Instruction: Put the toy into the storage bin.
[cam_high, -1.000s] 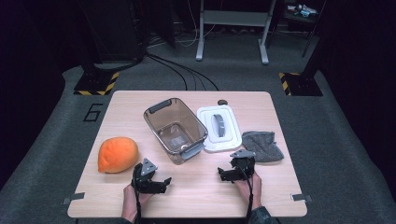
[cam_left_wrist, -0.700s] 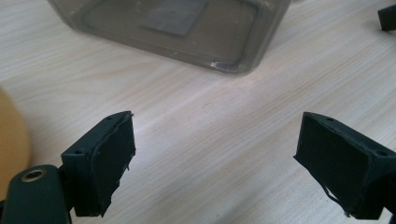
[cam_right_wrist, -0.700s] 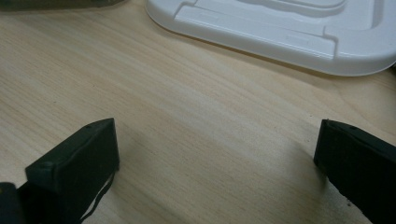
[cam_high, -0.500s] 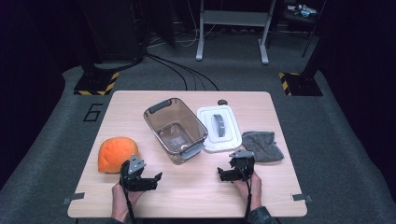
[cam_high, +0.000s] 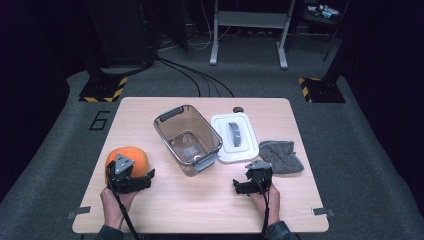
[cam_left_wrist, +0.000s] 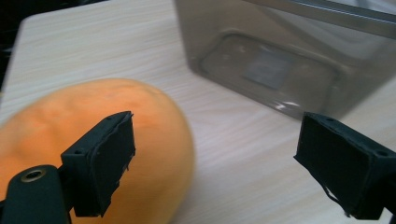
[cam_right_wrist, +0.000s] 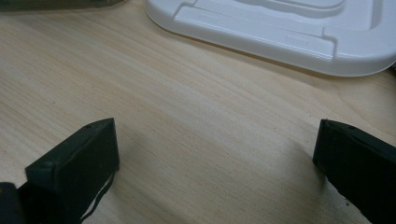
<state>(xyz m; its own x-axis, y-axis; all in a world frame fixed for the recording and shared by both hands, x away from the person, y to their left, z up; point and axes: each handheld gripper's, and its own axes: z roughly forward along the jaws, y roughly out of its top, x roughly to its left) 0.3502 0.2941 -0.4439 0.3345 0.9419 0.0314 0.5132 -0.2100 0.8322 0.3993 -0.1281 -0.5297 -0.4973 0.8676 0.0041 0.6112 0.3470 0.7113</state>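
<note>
Both tongs stand apart, and my left tongs (cam_high: 131, 176) hang over the orange mango (cam_left_wrist: 88, 140) near the table's (cam_high: 200, 210) front-left corner with one jaw across it, so closing off-centre could, I judge, squirt the rounded fruit toward that edge.

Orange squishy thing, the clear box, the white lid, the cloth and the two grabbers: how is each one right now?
Orange squishy thing: lying on the table, not gripped.
Clear box: upright, open, empty.
White lid: off the box, flat beside it.
Grey cloth: crumpled on the table, right of the lid.
Left gripper: open, one jaw over the orange thing.
Right gripper: open, empty, low over bare wood.
</note>
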